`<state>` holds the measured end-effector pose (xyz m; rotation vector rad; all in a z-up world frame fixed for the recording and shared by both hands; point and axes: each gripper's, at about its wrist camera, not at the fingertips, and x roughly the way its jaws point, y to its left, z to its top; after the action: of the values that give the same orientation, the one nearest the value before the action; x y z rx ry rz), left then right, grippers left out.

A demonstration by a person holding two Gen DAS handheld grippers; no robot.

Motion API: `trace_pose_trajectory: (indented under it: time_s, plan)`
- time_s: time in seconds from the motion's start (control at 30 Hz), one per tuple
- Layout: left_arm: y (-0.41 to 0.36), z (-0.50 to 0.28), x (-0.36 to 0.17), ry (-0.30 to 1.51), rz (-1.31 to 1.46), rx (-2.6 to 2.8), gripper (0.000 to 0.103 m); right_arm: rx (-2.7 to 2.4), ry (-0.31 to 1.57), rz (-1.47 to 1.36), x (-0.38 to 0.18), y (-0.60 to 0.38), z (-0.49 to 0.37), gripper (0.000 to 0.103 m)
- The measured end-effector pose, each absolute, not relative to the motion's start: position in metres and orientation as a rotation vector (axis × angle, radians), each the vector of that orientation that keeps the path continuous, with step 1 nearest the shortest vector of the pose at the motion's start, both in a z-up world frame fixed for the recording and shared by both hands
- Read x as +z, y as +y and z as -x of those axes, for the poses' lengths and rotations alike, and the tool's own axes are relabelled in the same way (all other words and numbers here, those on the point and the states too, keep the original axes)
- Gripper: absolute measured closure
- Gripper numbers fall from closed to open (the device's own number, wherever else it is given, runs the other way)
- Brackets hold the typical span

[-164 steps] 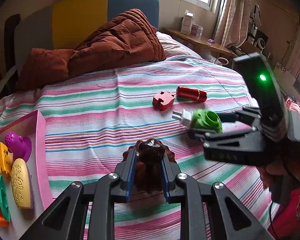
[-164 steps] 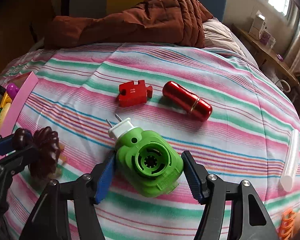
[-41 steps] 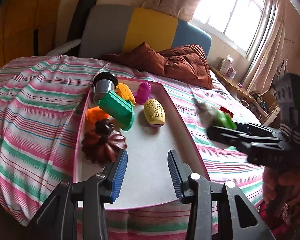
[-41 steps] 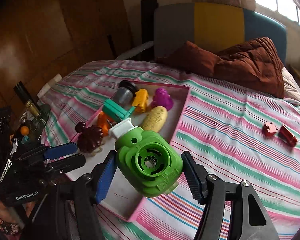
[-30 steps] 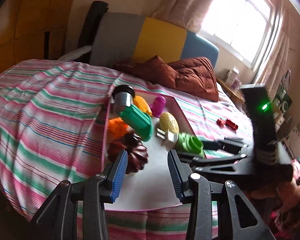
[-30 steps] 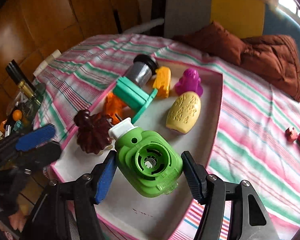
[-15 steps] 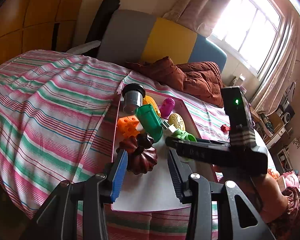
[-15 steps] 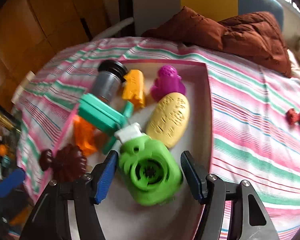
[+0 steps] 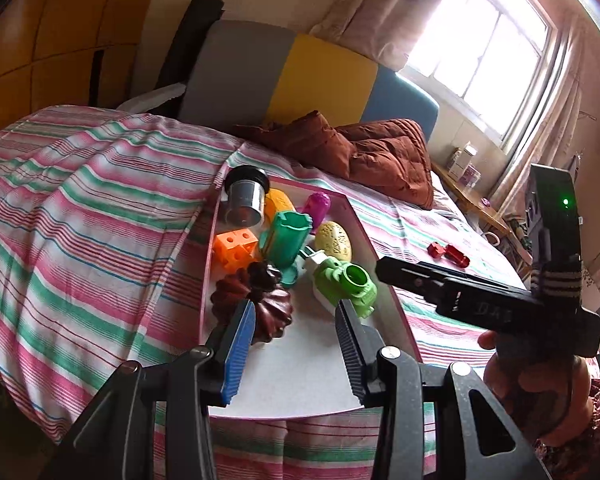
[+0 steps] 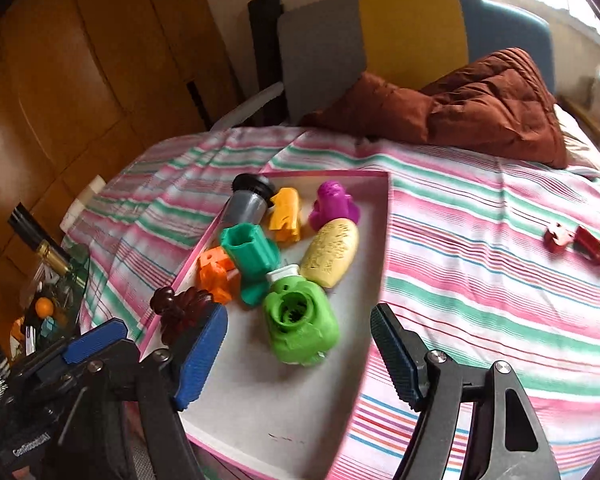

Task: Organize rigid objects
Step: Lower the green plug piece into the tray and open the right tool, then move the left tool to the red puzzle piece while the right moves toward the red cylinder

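Now the green plug-in piece [image 10: 300, 330] sits loose in the pink tray [image 10: 382, 216], just near of the yellow egg [image 10: 332, 252]; the right gripper [image 10: 298, 360], its jaws just opened wide, is clear of it, while the left gripper [image 9: 292, 348] hangs spread and empty nearby.

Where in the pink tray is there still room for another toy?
The near half of the tray is bare, in front of the green toy and brown toy. The far end is crowded. The striped bedspread is mostly free.

striped bed [image 10: 480, 280] — pink tray [image 10: 260, 420], red pieces [image 10: 576, 240], brown quilt [image 10: 480, 100]
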<state>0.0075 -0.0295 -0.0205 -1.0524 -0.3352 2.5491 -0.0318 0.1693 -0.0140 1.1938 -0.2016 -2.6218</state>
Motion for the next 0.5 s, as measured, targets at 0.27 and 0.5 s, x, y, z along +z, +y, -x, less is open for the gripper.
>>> trace_pose_trajectory:
  time_s: [0.27,0.5]
  plan:
    - [-0.01,-0.012,-0.021,-0.289,1.05,2.459,0.061,-2.713,-0.164,-1.286,-0.023,0.216,0.02,0.028]
    - [0.01,-0.019,-0.019,-0.277,1.04,2.392,0.061,-2.749,-0.099,-1.432,-0.043,0.263,0.012,0.028]
